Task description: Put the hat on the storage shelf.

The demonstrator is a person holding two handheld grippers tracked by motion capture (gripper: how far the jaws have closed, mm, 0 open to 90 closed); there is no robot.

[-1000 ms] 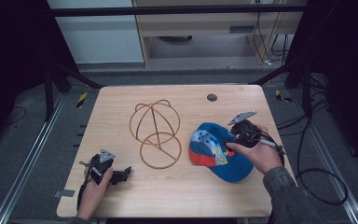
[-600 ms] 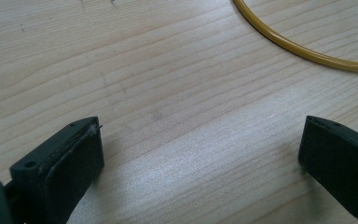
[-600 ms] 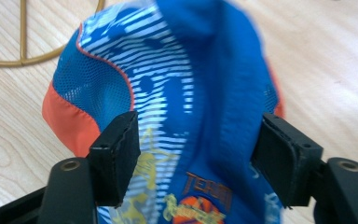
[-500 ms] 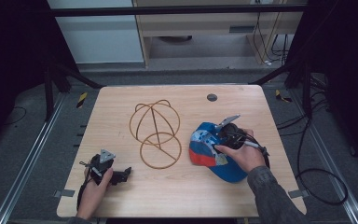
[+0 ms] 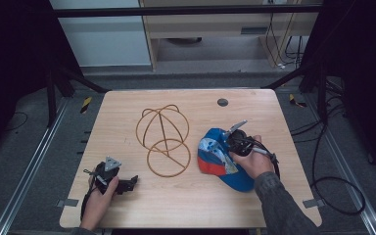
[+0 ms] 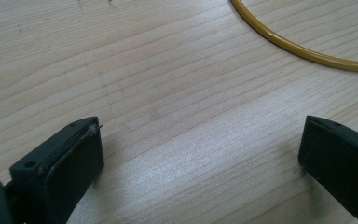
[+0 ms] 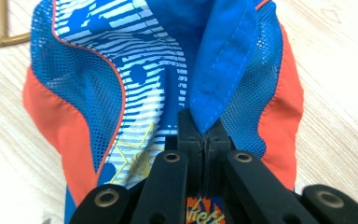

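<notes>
Right gripper (image 7: pixel 204 135): my jaws are now clamped on a blue fold of the cap (image 5: pixel 220 156); a second ago I was just beside it, above its right edge, now I'm over its crown.
Cap: lying near the table's (image 5: pixel 127 103) right edge, by the wire hat stand (image 5: pixel 162 139).
Left gripper (image 5: pixel 120 182): jaws wide, nothing between them, unmoved by the front-left corner.
Meaning: I judge the grasp made; lifting towards the stand looks next.
</notes>
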